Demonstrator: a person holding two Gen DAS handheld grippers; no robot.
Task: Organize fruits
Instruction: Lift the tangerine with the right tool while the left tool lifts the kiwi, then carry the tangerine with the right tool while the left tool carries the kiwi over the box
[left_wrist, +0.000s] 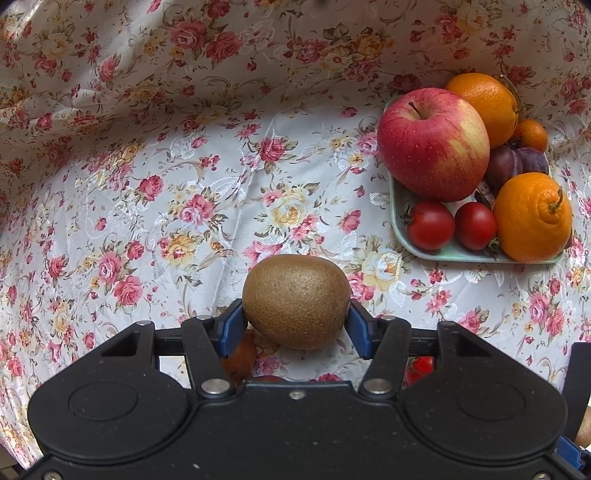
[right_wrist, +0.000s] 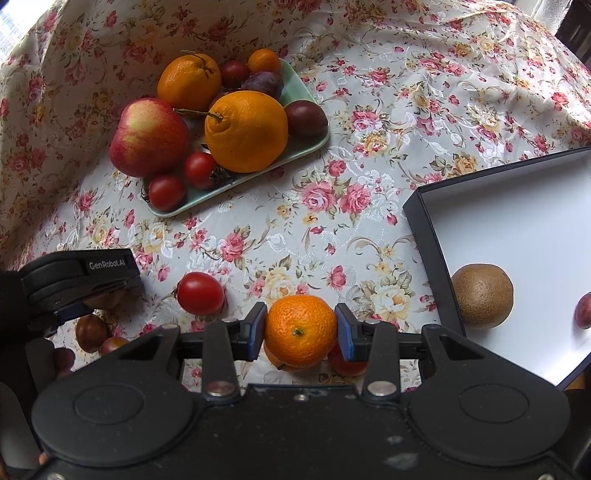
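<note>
Below the left wrist camera, the left gripper (left_wrist: 296, 325) pointed steeply down at the floral tablecloth (left_wrist: 207, 192), its blue pads (left_wrist: 233, 325) pressed to either side of a brown kiwi (left_wrist: 296, 301). The jaws stood about half open, filled by the fruit, which looked lifted clear of the cloth, though that was hard to judge from this angle.

The right gripper (right_wrist: 301, 332) likewise pointed down and clamped a small mandarin (right_wrist: 300, 331) between its pads, stem end facing the camera. Under it, partly hidden, lay another orange fruit (right_wrist: 275, 360) and something red (right_wrist: 345, 363).

To the right of that gripper sat an open dark box (right_wrist: 421, 210) with a white floor, holding a second kiwi (right_wrist: 482, 295) near its left wall and a reddish fruit (right_wrist: 583, 310) cut off by the picture's edge.

Farther back, a pale green tray (right_wrist: 310, 146) carried 1 red apple (right_wrist: 149, 136), 2 large oranges (right_wrist: 246, 131), a small mandarin, dark plums (right_wrist: 306, 118) and 2 tomatoes (right_wrist: 167, 192).

Loose on the cloth near the left gripper lay 1 tomato (right_wrist: 201, 293), a dark brownish fruit (right_wrist: 91, 332) and a smaller reddish one (right_wrist: 112, 344) just beside it.
</note>
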